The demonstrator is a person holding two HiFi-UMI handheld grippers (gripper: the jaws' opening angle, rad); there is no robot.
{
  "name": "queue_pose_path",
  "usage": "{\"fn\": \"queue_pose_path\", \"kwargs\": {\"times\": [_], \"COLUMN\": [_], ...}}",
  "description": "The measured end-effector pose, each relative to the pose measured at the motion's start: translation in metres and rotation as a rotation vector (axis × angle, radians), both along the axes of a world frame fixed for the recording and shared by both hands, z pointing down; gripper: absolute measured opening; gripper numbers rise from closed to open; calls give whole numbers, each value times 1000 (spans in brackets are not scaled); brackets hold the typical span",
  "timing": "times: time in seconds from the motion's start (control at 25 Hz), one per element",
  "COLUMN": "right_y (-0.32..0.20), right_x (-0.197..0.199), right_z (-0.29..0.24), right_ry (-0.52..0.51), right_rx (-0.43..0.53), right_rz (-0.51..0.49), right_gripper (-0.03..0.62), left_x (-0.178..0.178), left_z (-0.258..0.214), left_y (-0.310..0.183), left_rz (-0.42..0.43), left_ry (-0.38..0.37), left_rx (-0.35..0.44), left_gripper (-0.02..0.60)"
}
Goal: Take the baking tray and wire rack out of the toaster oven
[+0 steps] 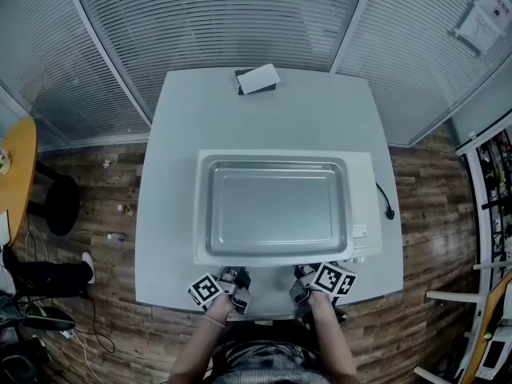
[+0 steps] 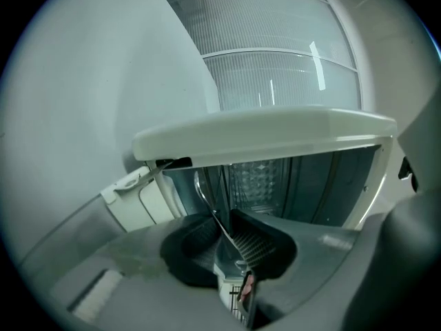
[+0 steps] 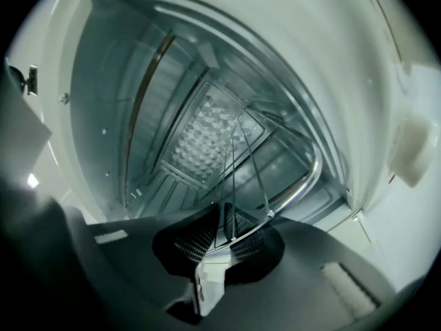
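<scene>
The silver baking tray [image 1: 274, 209] lies flat on top of the white toaster oven [image 1: 364, 206]. Both grippers sit side by side at the oven's front edge, nearest me. In the left gripper view, the left gripper [image 1: 238, 279] [image 2: 224, 229] is shut on the front wire of the wire rack [image 2: 207, 197], which still sits inside the oven cavity [image 2: 265, 185]. The right gripper [image 1: 304, 278] [image 3: 227, 229] is likewise shut on the wire rack [image 3: 303, 181], whose thin wires run back into the cavity [image 3: 200, 136].
The oven stands on a pale grey table [image 1: 164, 214]. A white card on a dark object [image 1: 258, 78] lies at the table's far edge. A black power cord [image 1: 384, 200] trails off the oven's right side. A round yellow table [image 1: 16, 174] stands at left.
</scene>
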State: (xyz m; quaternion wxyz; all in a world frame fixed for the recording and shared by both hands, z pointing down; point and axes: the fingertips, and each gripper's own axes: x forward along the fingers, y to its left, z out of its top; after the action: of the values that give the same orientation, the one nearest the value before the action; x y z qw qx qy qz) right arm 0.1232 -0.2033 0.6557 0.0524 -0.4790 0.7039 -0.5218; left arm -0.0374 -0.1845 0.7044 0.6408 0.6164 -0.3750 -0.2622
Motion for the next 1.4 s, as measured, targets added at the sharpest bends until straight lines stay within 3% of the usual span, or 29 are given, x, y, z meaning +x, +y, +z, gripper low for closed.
{"fn": "queue_pose_path", "kwargs": {"times": [0.48,1.12,1.4], "right_y": [29,65,80], "right_x": [-4,-6,-5], "right_z": [-5,-16,-25], "right_ry": [3,24,41], "right_rx": [6,52,89], "right_rz": [21,101,151], "right_gripper": [23,21,20], "left_x": [-4,-2,-2], "left_z": [-14,-25,-30], "left_y": [33,66,83], "left_rz": [38,223,267], "left_ry": [33,49,44], "left_rx": [30,55,63], "left_gripper": [41,37,37]}}
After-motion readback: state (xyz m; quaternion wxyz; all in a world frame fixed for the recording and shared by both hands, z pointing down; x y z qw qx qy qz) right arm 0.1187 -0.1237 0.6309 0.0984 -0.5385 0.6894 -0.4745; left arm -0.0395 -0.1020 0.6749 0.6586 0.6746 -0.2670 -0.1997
